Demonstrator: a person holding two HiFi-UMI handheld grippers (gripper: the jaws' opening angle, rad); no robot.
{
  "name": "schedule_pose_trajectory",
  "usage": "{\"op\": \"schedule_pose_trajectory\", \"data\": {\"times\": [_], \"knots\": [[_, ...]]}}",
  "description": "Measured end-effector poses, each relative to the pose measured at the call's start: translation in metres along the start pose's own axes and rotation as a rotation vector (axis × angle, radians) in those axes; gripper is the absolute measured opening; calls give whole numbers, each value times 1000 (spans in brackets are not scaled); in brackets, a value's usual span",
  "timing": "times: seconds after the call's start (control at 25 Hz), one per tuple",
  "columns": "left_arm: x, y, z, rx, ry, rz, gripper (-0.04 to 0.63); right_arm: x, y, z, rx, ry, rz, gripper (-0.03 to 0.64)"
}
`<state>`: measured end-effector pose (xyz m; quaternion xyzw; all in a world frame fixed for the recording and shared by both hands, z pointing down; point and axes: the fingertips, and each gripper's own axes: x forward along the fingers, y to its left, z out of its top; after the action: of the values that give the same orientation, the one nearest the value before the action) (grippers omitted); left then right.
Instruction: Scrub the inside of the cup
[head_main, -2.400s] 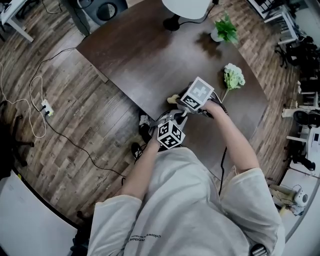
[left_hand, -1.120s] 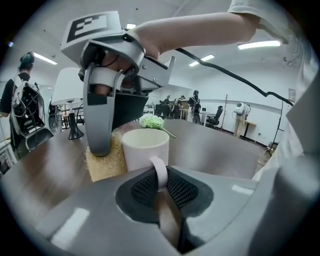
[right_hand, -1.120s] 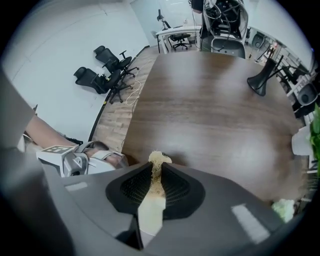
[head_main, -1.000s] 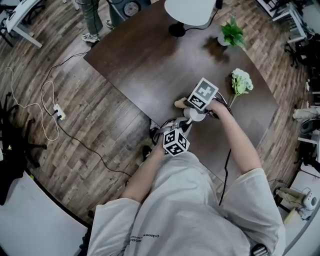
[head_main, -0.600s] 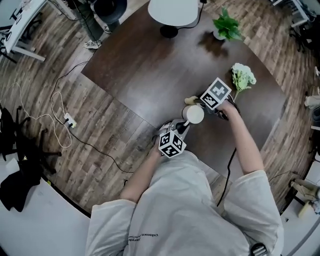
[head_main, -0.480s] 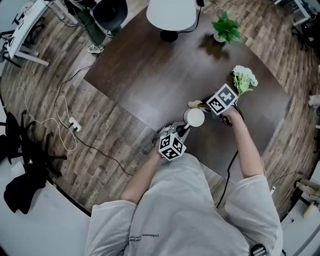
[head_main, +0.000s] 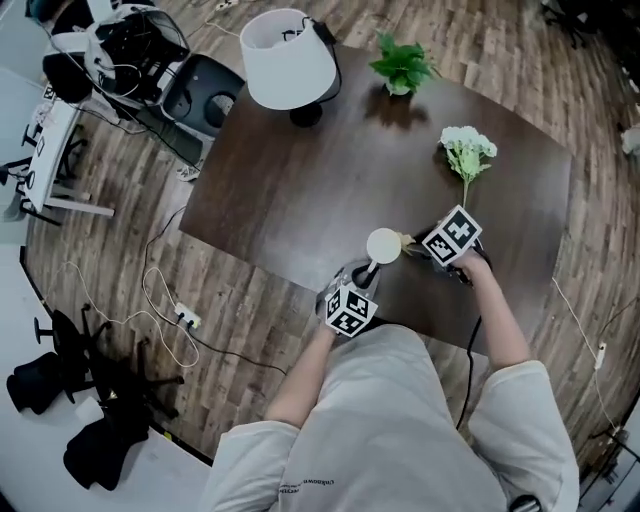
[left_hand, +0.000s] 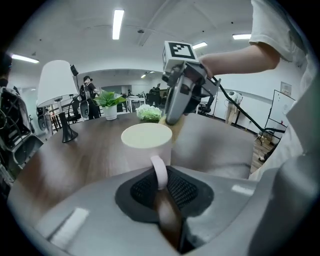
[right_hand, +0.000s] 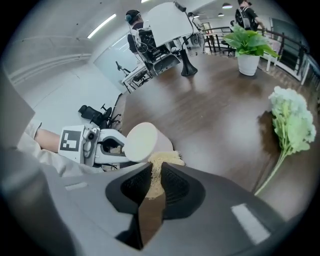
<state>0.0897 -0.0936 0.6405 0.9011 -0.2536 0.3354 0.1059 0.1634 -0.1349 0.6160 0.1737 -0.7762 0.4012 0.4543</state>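
Because the left gripper (left_hand: 161, 181) gripped the white cup (left_hand: 147, 141) by its handle (left_hand: 159, 171), jaws shut on that loop alone, the cup body and mouth stood free of the tool. The cup appeared lifted off the counter (head_main: 300, 190) and tilted, mouth toward the right gripper (right_hand: 151, 180). The right jaws were pinched almost together on a tan scrubbing pad (right_hand: 161, 161). Its frayed free end projected ahead of the jaws and lay at the cup's lower rim, outside the mouth. This hold probably served to let the pad tip enter the cup first.

Both grippers worked over the counter's near edge, so a dropped cup could reach the floor. The white flower stem (head_main: 466, 152) lay near, beyond the right gripper. The potted plant (head_main: 400, 65) and lamp (head_main: 290, 60) stood well apart at the far edge, with bare counter between.
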Motion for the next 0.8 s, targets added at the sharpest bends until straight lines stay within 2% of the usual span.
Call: {"op": "schedule_pose_trajectory", "data": {"times": [0.08,0.16,0.28,0.4,0.56,0.68,0.8], "knots": [[3,-2,1,-3,3,4,48,3,0,-21,1,25,-36,81],[1,-4,-1,-4,-2,11,54,7,3,-36,7,3,-88,81],[-24,-9,-35,-2,-27,53,86,30,36,-53,11,-123,-171,81],[-42,-18,-68,-34,-39,110,106,52,64,-72,-36,-235,-272,81],[-15,-11,-33,-63,-43,171,118,12,35,-73,-35,-368,-364,81],[-10,-5,-17,-46,-38,172,137,-3,47,-70,-32,-431,-360,81],[-8,1,-6,-71,-87,145,172,-10,63,-72,-56,-455,-344,81]]}}
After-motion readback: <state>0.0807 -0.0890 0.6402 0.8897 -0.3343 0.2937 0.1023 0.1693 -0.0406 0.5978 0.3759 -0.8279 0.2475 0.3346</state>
